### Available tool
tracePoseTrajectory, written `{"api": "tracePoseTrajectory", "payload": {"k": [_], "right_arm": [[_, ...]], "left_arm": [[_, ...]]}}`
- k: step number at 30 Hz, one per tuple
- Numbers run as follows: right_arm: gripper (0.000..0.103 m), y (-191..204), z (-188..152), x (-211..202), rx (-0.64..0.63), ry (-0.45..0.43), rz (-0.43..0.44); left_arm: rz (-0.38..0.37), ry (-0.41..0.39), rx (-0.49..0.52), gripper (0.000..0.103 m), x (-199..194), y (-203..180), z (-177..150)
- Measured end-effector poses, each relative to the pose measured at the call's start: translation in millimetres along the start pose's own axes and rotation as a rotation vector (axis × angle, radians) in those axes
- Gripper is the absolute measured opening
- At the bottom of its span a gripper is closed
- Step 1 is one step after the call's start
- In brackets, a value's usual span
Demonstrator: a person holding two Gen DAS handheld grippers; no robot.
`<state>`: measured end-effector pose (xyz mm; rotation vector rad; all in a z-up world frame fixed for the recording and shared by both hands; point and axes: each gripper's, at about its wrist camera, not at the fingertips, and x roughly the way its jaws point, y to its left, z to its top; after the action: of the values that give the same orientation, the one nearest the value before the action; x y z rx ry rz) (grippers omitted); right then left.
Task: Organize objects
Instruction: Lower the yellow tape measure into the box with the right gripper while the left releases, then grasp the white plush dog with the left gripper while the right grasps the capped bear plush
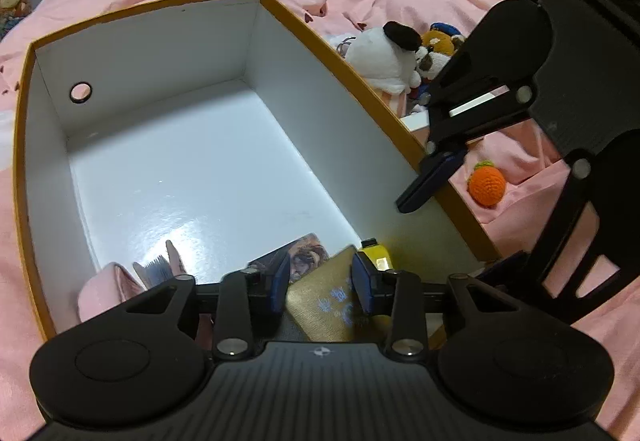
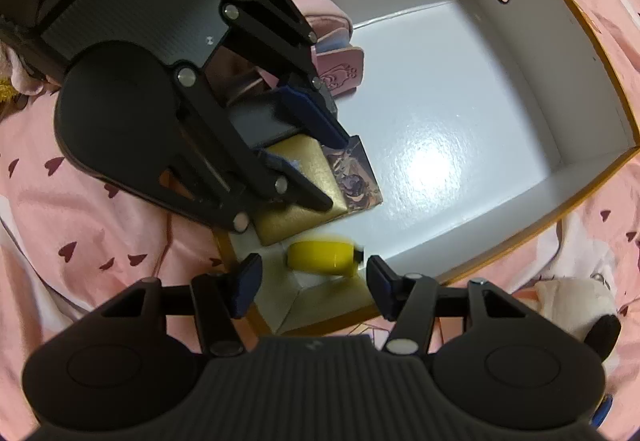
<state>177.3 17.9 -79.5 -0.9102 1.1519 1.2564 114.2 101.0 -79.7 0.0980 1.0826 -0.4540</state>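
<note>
We find the left gripper (image 1: pixel 320 283) clamped on a flat gold card packet (image 1: pixel 326 305). The right gripper (image 2: pixel 314 287) stands apart above a yellow cylindrical bottle (image 2: pixel 320 257); we read no labels.

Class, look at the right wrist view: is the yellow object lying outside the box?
No, the yellow object lies inside the box, in its near corner beside the gold packet.

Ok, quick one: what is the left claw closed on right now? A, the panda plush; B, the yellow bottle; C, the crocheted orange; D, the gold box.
D: the left claw has its jaws pressed on either side of the gold box inside the carton, while the yellow bottle lies loose beside it, in front of the open right claw.
</note>
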Motion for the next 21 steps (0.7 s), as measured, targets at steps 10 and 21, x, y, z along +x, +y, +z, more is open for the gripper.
{"api": "tracePoseTrajectory", "payload": {"k": [10, 21], "right_arm": [[0.059, 8.1, -36.9, -48.0, 0.147, -0.225, -0.038], [0.059, -5.1, -138.0, -70.7, 0.568, -0.544, -0.181]], "left_arm": [[0.026, -0.009, -0.007, 0.040, -3.7, -6.0, 1.5], [-0.026, -0.154, -0.010, 0.040, -43.2, -48.9, 31.0]]}}
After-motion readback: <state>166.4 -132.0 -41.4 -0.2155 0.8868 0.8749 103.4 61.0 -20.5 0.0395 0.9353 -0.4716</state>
